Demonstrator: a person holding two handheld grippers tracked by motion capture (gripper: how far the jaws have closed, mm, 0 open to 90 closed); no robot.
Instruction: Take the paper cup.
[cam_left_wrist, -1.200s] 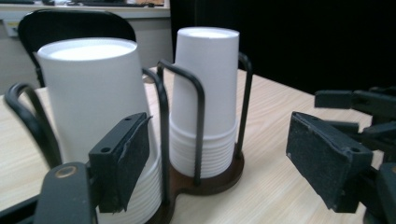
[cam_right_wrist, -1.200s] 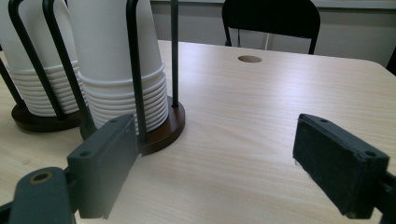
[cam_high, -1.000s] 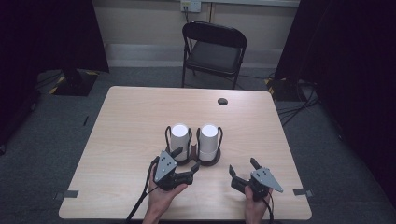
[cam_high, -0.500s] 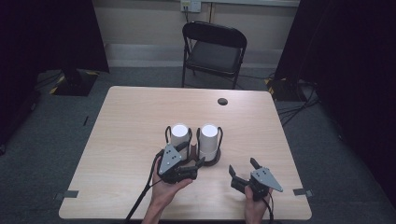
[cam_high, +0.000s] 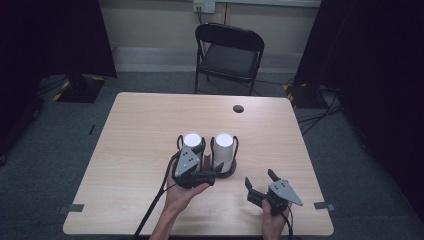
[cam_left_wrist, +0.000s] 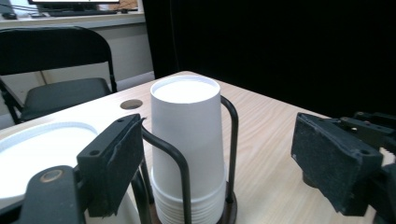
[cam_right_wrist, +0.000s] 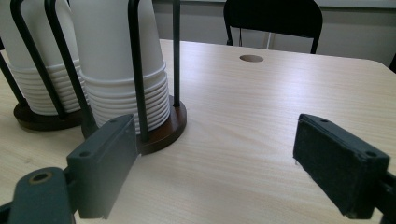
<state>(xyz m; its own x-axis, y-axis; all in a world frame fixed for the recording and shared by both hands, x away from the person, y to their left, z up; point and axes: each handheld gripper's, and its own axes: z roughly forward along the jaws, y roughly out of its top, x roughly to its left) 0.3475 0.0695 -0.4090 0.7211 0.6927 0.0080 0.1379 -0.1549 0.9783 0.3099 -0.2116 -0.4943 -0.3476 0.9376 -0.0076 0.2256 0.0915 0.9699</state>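
Standing in two wire holders near the table's (cam_high: 135, 130) middle are two stacks of white paper cups: the left stack (cam_high: 192, 150) and the right stack (cam_high: 224, 152). The left gripper (cam_high: 212, 176) is held just before them, its jaws having just been opening, nothing pressed between. The right gripper (cam_high: 260, 184) is held open, apart.

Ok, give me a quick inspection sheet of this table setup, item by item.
Surface: wooden table, round hole near far edge.
Job's things: two stacks of white cups, left stack, right stack, upside down in wire holders on dark bases.
Clutter: nothing seen.
Grippers: left gripper open beside the stacks, jaws have just been opening, nothing held; right gripper open, empty.
Cables: one trails from left gripper.
Surroundings: folding chair, dark curtains.
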